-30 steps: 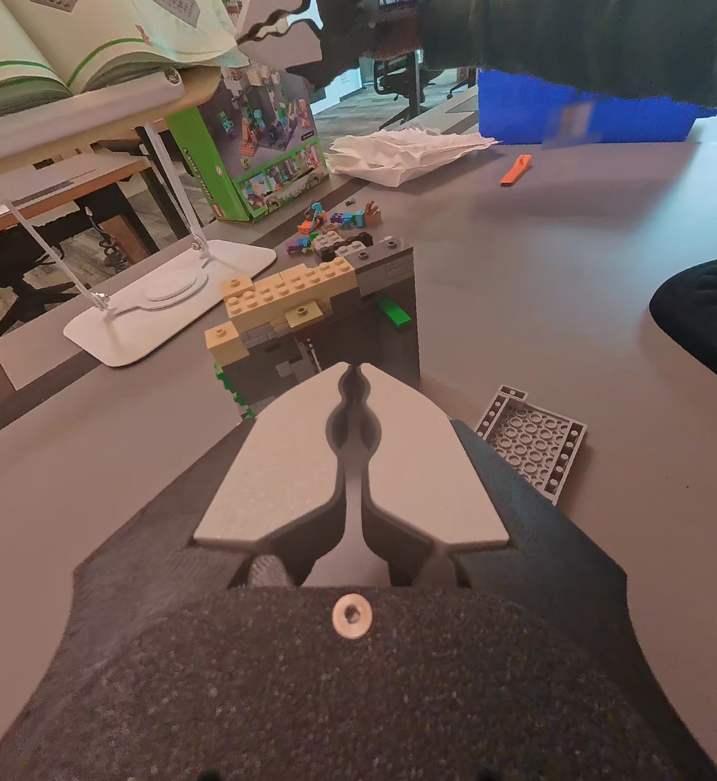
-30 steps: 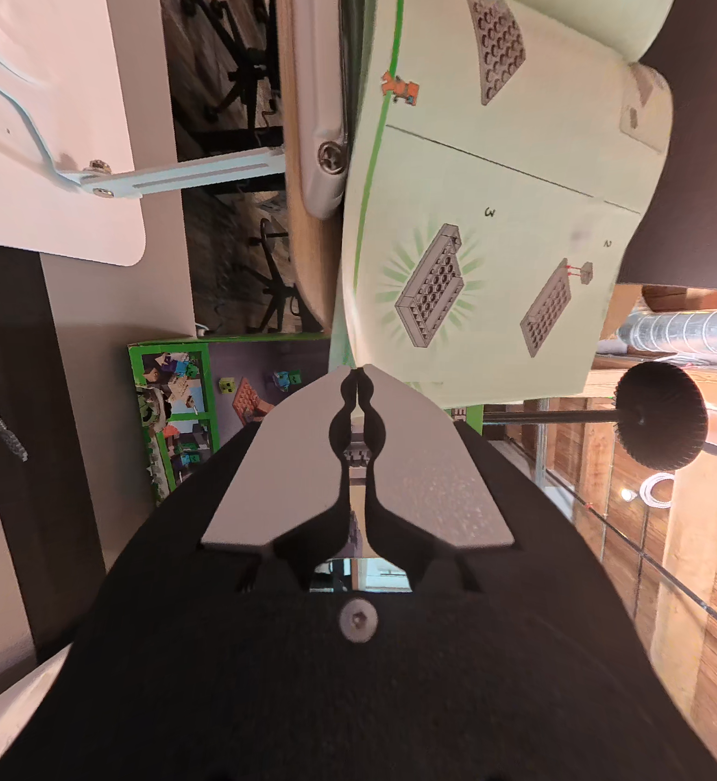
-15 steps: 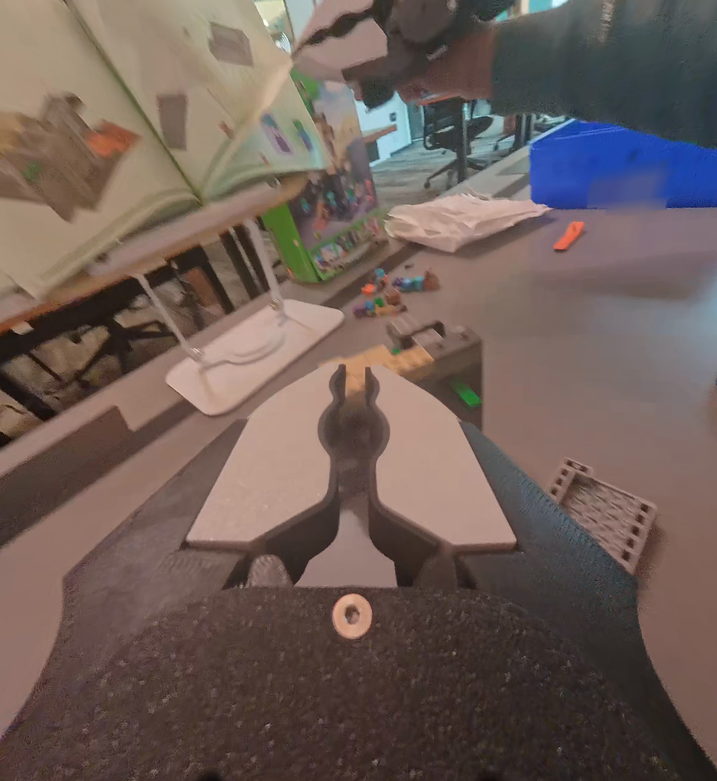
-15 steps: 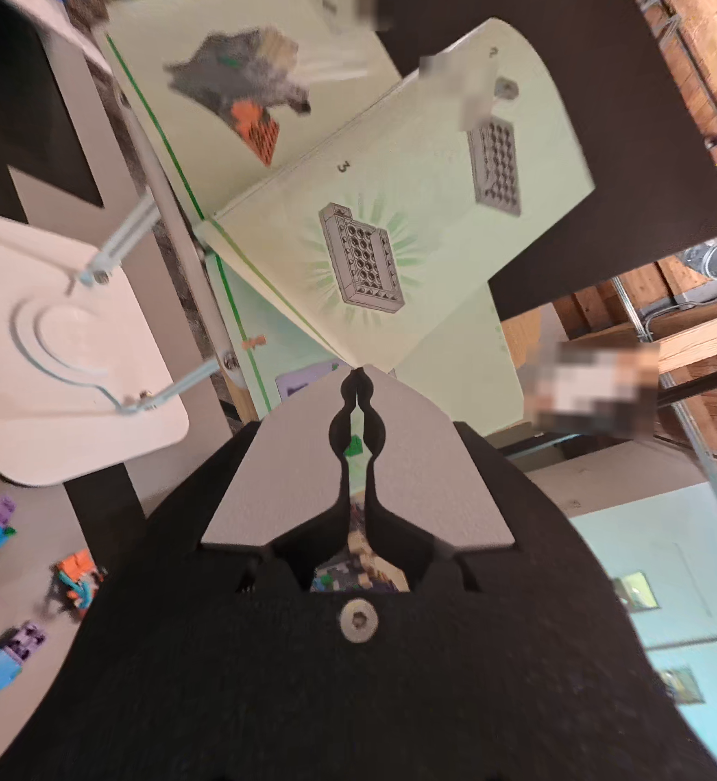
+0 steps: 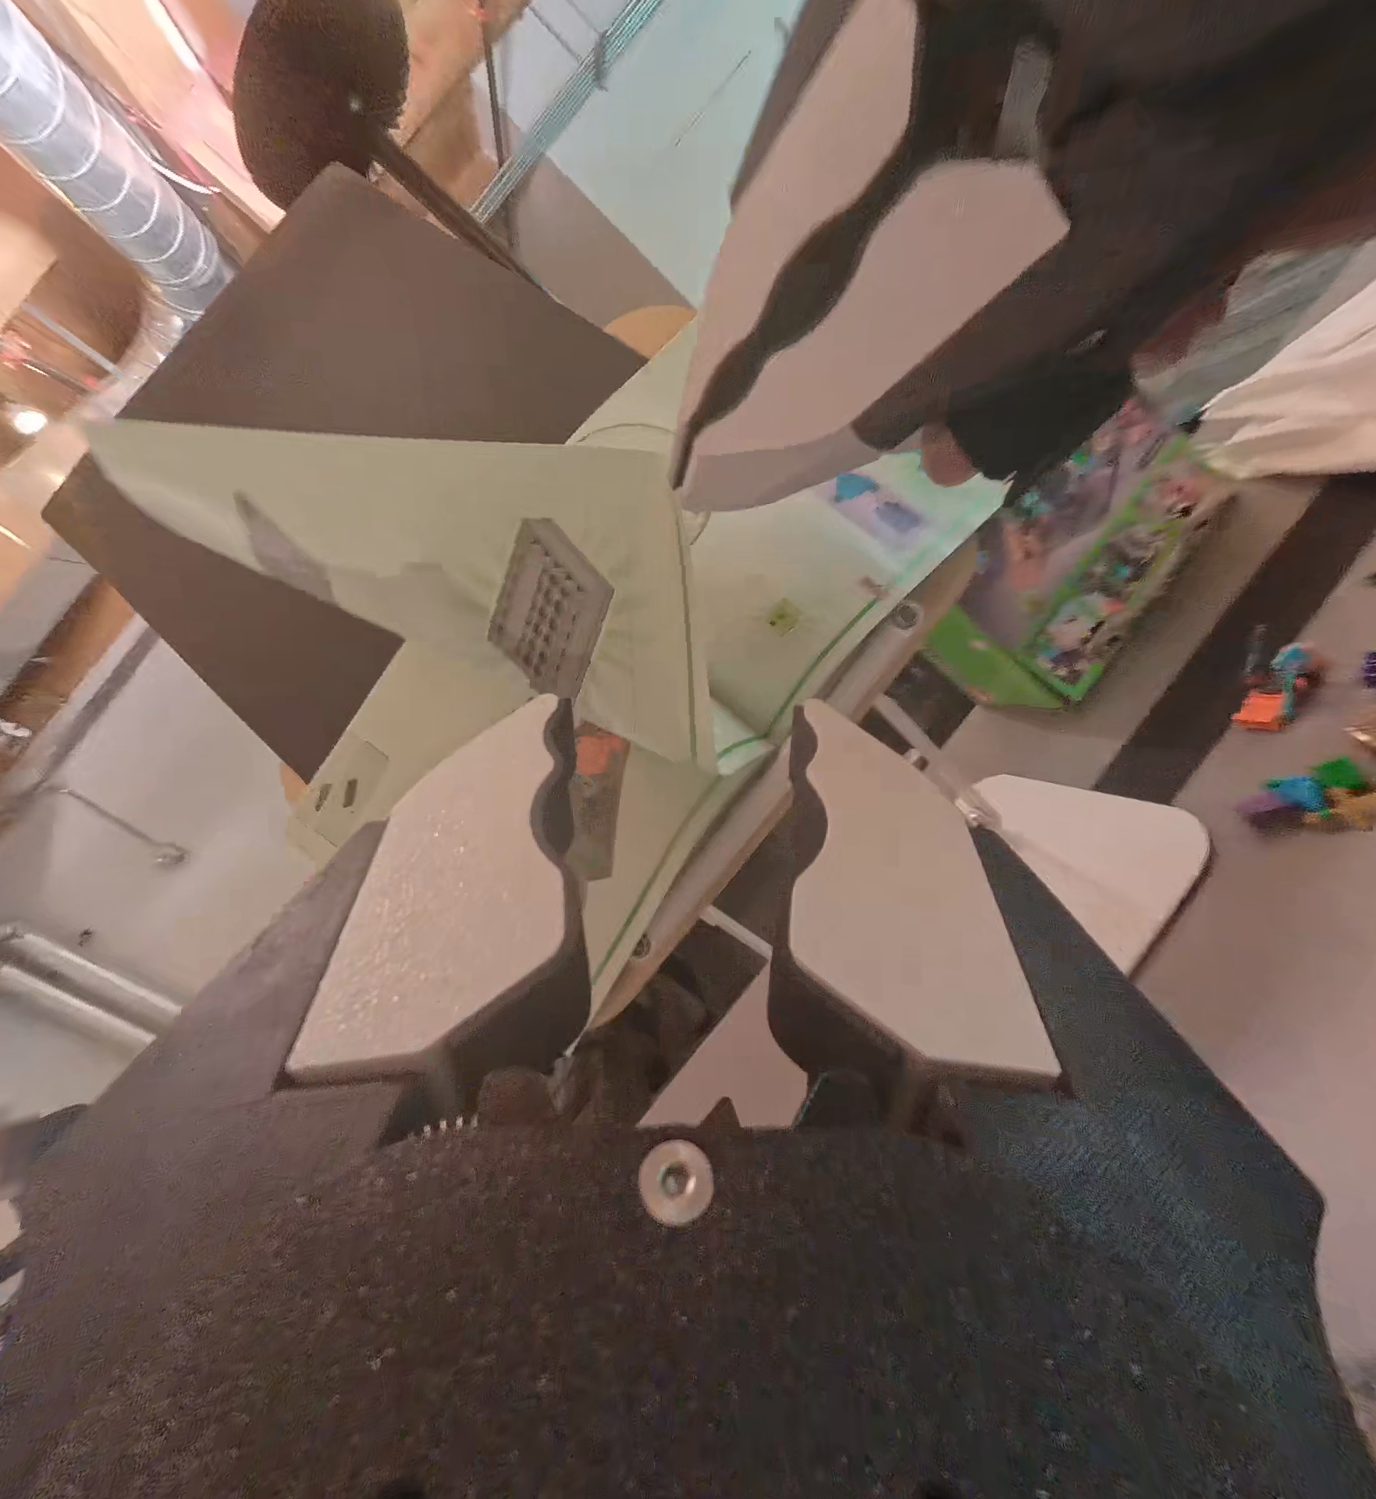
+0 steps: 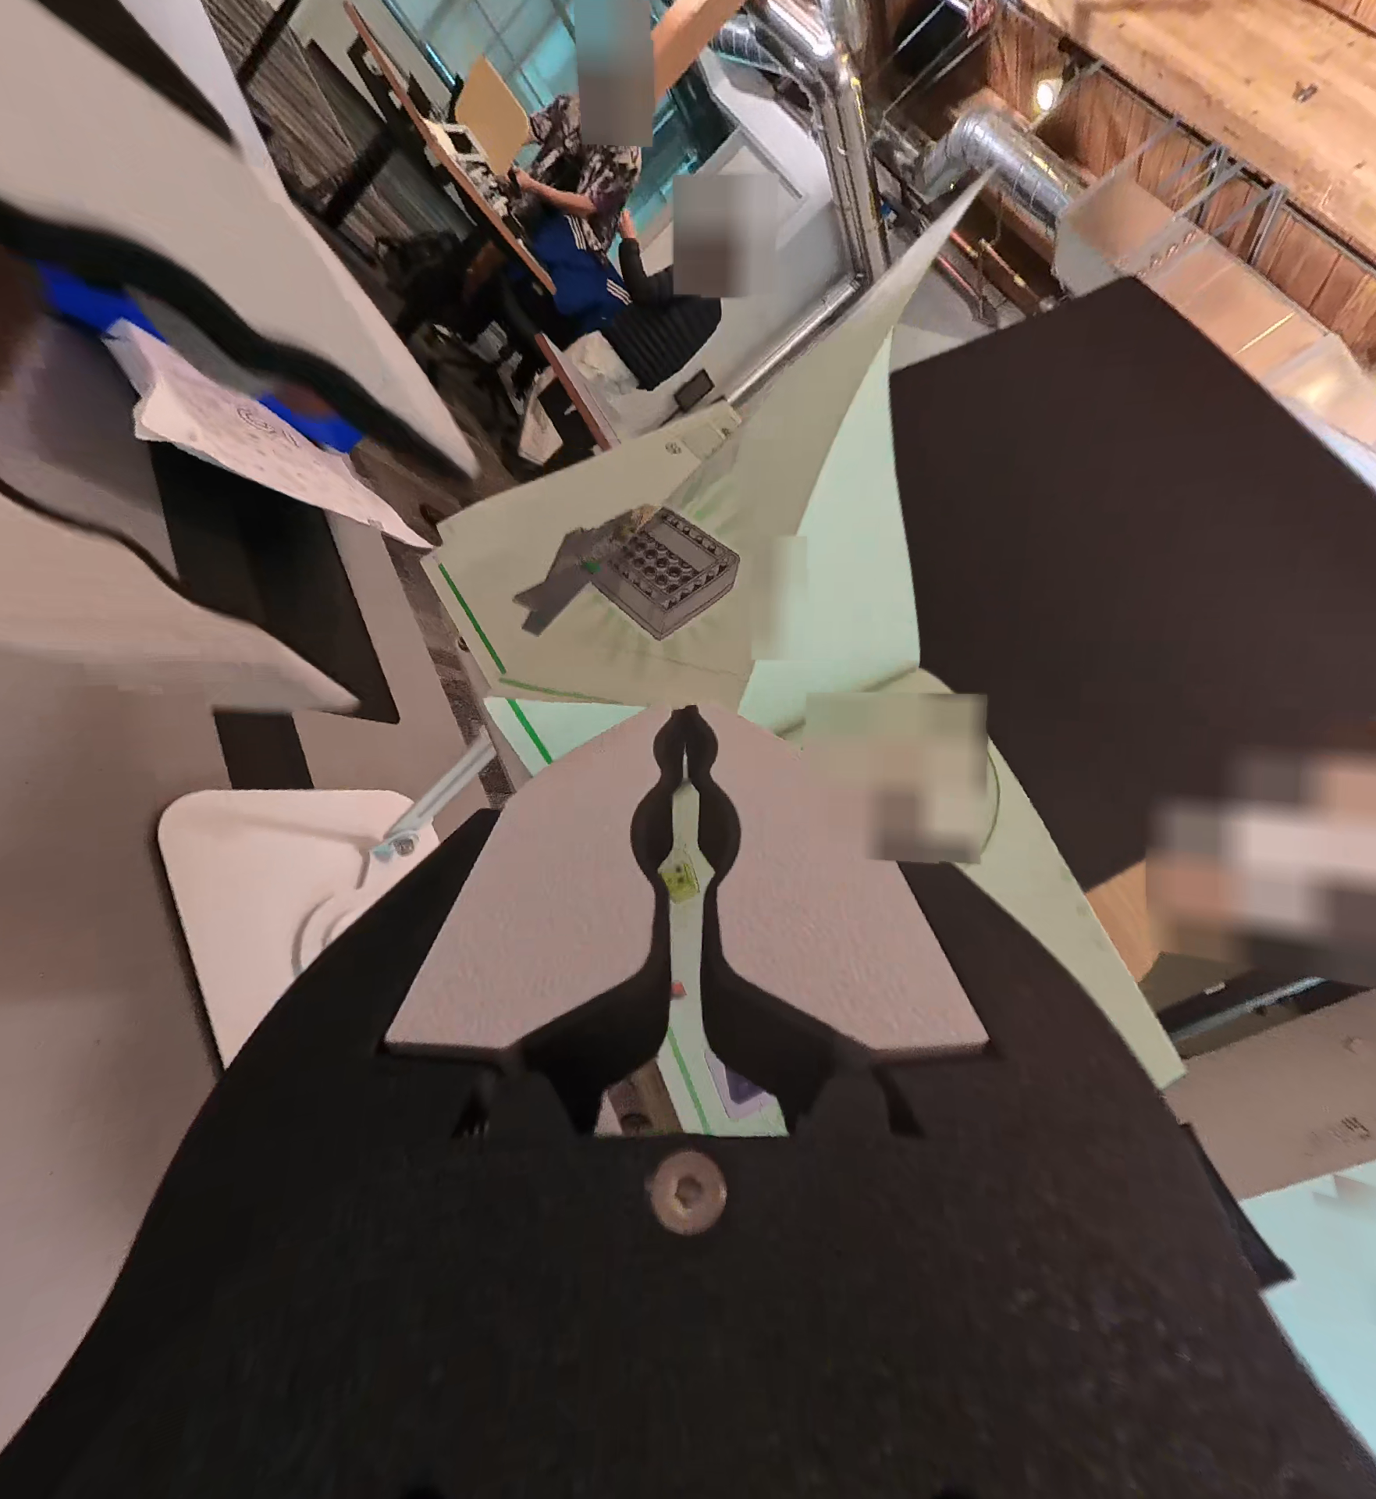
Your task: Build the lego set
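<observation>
Left wrist view: left gripper [image 5: 672, 714] jaws apart, bare, at instruction booklet [image 5: 457, 519]; only here, one green toy box [image 5: 1074, 584] at 2 o'clock, loose bricks [image 5: 1317, 730] at 3.
Right wrist view: right gripper [image 6: 688, 714] jaws together, page edge at its tips, whether pinched cannot tell; one stand base [image 6: 263, 892] at 9 o'clock.

Open-plan office showing: silver ceiling duct [image 6: 984, 154] running under timber ceiling [image 6: 1236, 73]; beneath duct, person sitting at long desk [image 6: 506, 219]; grey worktable [image 5: 1276, 1014] lying nearer.

toy box [image 5: 1090, 584] blurred, loose bricks [image 5: 1317, 779] smeared, booklet [image 6: 668, 600] part-hidden
</observation>
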The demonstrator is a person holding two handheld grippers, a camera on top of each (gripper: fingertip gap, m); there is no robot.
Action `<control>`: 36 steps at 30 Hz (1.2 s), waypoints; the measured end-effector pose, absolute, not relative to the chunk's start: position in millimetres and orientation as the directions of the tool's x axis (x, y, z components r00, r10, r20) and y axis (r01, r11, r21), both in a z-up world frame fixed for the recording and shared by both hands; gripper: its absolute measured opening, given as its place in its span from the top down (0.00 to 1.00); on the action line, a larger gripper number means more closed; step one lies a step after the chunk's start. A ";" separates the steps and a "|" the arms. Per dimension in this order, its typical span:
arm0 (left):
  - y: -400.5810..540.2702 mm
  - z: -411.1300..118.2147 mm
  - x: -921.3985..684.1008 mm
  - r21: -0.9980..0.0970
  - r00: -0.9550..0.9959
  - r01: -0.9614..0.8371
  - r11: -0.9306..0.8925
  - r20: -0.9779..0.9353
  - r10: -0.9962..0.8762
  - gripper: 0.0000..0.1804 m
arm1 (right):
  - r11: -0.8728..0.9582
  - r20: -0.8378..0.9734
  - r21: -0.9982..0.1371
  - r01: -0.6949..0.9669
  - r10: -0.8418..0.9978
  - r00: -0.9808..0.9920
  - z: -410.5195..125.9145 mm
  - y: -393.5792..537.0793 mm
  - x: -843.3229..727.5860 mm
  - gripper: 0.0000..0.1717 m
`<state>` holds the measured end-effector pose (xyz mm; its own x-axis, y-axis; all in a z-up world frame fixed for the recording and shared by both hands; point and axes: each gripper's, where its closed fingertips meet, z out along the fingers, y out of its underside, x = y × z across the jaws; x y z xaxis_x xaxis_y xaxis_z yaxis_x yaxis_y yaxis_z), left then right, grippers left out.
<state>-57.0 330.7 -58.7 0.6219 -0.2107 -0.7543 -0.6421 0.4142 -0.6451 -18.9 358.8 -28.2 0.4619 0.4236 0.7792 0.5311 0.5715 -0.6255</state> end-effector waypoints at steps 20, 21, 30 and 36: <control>391.1 -85.2 -97.7 -0.893 0.855 -0.378 0.243 -0.438 -0.277 1.00 | 0.664 0.756 -0.646 0.377 0.486 0.439 -9.5 319.9 -83.2 0.99; 392.1 -89.3 -102.3 -0.903 0.863 -0.366 0.224 -0.419 -0.282 1.00 | 0.658 0.745 -0.657 0.368 0.492 0.450 -8.7 321.6 -79.7 0.99; 402.2 -116.5 -136.5 -0.963 0.911 -0.262 0.067 -0.270 -0.312 1.00 | 0.448 0.860 -0.498 0.743 0.367 0.355 -71.9 416.4 -65.5 0.99; 393.4 -114.6 -165.6 -0.977 0.930 -0.208 0.037 -0.210 -0.301 1.00 | 0.399 0.955 -0.276 0.875 0.220 0.201 -78.3 445.5 -96.0 1.00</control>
<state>-165.6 393.4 -114.6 0.9302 -0.3013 -0.2096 -0.2084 0.0366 -0.9774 -96.0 445.5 -78.3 0.2010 0.2197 0.9546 0.8746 0.3987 -0.2759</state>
